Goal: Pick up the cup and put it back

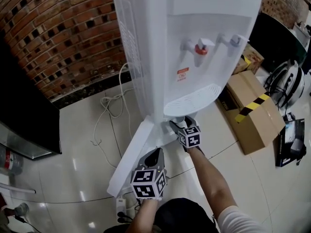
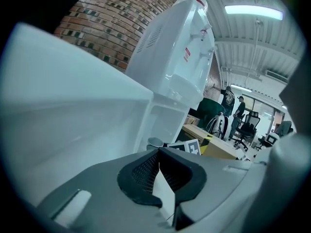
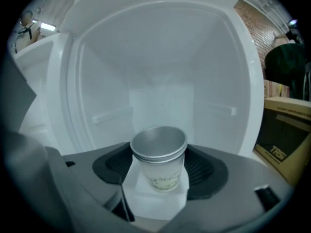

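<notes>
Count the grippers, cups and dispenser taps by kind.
Grippers: 2, left gripper, right gripper
Cups: 1, the cup between the right jaws
Taps: 2, red tap, blue tap
Total: 5

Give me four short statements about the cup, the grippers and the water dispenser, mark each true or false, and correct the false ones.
1. The cup stands upright between the right gripper's jaws. True.
2. The left gripper holds a second cup. False: its jaws are together with nothing between them.
3. The water dispenser's lower door is closed. False: it is swung open.
4. A cardboard box with yellow-and-black tape lies on the floor beside the dispenser. True.
</notes>
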`<state>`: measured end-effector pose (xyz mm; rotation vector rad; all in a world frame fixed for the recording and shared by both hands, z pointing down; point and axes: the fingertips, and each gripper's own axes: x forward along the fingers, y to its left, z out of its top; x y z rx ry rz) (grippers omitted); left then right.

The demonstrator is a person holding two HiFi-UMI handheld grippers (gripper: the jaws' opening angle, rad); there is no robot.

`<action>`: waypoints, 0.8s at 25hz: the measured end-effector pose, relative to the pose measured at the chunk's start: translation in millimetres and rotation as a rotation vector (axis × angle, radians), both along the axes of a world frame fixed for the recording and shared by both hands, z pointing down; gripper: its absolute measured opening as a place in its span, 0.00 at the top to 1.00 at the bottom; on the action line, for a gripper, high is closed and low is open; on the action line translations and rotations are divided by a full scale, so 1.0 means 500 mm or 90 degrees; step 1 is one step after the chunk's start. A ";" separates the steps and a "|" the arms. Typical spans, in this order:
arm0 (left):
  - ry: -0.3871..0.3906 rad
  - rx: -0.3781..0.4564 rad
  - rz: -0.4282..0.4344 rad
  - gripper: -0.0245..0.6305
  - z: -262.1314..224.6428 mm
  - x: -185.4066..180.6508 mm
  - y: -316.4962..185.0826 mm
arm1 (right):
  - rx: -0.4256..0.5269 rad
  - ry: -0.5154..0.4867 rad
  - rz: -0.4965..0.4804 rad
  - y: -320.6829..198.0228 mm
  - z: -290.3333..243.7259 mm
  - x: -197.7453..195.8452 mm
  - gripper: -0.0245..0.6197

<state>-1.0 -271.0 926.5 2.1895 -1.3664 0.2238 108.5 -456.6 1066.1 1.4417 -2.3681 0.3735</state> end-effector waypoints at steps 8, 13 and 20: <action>-0.021 0.001 -0.026 0.96 -0.030 -0.025 0.038 | -0.012 -0.032 0.010 0.139 -0.093 0.034 0.45; -0.014 0.068 -0.058 0.96 -0.139 -0.041 0.092 | -0.053 -0.081 0.024 0.289 -0.252 0.066 0.45; -0.114 -0.006 -0.033 0.96 -0.250 -0.069 0.155 | -0.030 -0.081 -0.014 0.417 -0.557 0.057 0.45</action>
